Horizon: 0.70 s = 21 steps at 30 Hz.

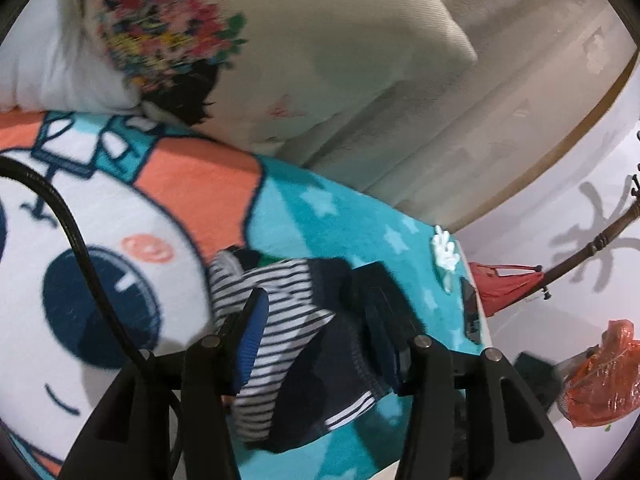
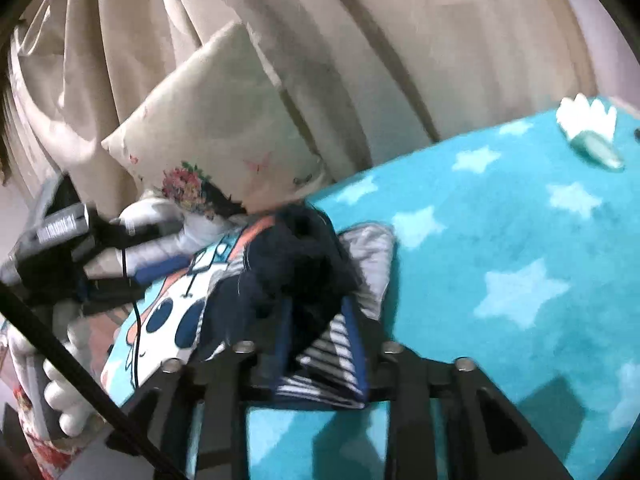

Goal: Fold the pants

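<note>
presently the left tongs point(image 1: 316, 320) stand partly open, with the pants point(image 1: 288, 344) bunched between the two fingers; the blue-padded finger point(image 1: 250, 344) presses the striped cloth on one side and the dark finger point(image 1: 384, 320) lies against the navy cloth on the other, so the left tongs are clamped on the pants. the right tongs point(image 2: 320, 340) are narrowed to a small gap and are likewise clenched on the pants point(image 2: 296, 268), with striped fabric pinched between the fingers point(image 2: 356, 344) and navy fabric heaped just ahead of them.

the pants lie crumpled on the blanket point(image 1: 352, 216), near its star-printed teal part and beside the cartoon face print point(image 1: 100, 264). the blanket covers a bed.

count of items:
- pants: one, navy with white-striped lining.
- blanket: one, teal with pale stars.
- pillows: one with a floral print point(image 1: 256, 40), leaning against the curtain point(image 2: 360, 40), and one plain white point(image 1: 56, 64) beside it.
- white plastic clip-like object point(image 1: 444, 256): one, near the blanket edge.
- orange plastic bag point(image 1: 604, 376): one, beyond the bed on the floor side.
- dark phone-like object point(image 1: 470, 316): one, at the blanket edge.
- the left device point(image 2: 60, 240) shows in the right wrist view, held by a white-gloved hand point(image 2: 68, 396).
</note>
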Each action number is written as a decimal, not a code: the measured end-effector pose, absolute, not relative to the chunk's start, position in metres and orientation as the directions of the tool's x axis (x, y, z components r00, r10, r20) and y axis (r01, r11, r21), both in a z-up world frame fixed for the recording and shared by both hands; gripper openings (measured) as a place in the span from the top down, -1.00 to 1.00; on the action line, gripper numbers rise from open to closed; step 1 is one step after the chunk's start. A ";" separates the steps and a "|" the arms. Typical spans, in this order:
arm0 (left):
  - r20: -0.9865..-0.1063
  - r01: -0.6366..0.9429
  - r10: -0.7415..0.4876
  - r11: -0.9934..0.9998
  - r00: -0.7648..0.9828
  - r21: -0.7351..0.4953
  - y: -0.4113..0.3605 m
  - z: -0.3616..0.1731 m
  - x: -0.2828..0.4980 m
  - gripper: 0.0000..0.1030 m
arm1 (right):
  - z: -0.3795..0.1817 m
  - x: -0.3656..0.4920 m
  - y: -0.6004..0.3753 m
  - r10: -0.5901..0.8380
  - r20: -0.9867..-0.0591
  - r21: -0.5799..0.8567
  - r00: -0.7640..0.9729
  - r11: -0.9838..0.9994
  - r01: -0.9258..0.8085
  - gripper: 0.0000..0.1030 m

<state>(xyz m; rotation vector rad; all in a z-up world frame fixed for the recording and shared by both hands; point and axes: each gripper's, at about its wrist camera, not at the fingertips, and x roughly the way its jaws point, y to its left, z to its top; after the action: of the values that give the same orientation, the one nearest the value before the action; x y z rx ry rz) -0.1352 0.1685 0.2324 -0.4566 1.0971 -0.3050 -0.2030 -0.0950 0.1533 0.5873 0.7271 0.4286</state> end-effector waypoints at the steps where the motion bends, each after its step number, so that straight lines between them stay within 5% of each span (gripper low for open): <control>1: -0.786 0.008 -0.445 0.872 0.429 -0.489 0.170 0.230 -0.138 0.05 | 0.157 -0.203 -0.098 0.549 -0.473 0.636 0.689 0.754 -0.164 -0.18; 4: -0.794 0.004 -0.426 0.882 0.433 -0.471 0.173 0.226 -0.144 0.04 | 0.167 -0.197 -0.098 0.536 -0.449 0.625 0.715 0.760 -0.177 -0.37; 8: -0.797 0.024 -0.405 0.897 0.447 -0.442 0.170 0.227 -0.154 0.03 | 0.162 -0.170 -0.077 0.558 -0.502 0.595 0.661 0.777 -0.205 -0.38; 9: -0.797 0.031 -0.401 0.900 0.451 -0.435 0.169 0.228 -0.156 0.01 | 0.159 -0.162 -0.070 0.590 -0.512 0.604 0.624 0.764 -0.227 -0.26; 11: -0.798 0.044 -0.392 0.906 0.458 -0.421 0.167 0.230 -0.162 -0.04 | 0.154 -0.154 -0.064 0.625 -0.531 0.613 0.572 0.749 -0.250 0.58; 12: -0.797 0.047 -0.389 0.908 0.462 -0.416 0.166 0.230 -0.163 -0.05 | 0.154 -0.154 -0.066 0.643 -0.524 0.628 0.559 0.735 -0.256 0.69; 21: -0.819 0.126 -0.424 0.904 0.386 -0.409 0.134 0.196 -0.171 -0.06 | 0.137 -0.164 -0.095 0.523 -0.620 0.573 0.584 0.811 -0.118 0.68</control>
<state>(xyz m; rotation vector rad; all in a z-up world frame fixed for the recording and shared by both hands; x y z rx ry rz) -0.1714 0.1344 0.1960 -0.3003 1.1241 -0.3574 -0.1640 -0.0951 0.1366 0.5124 0.8739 0.3936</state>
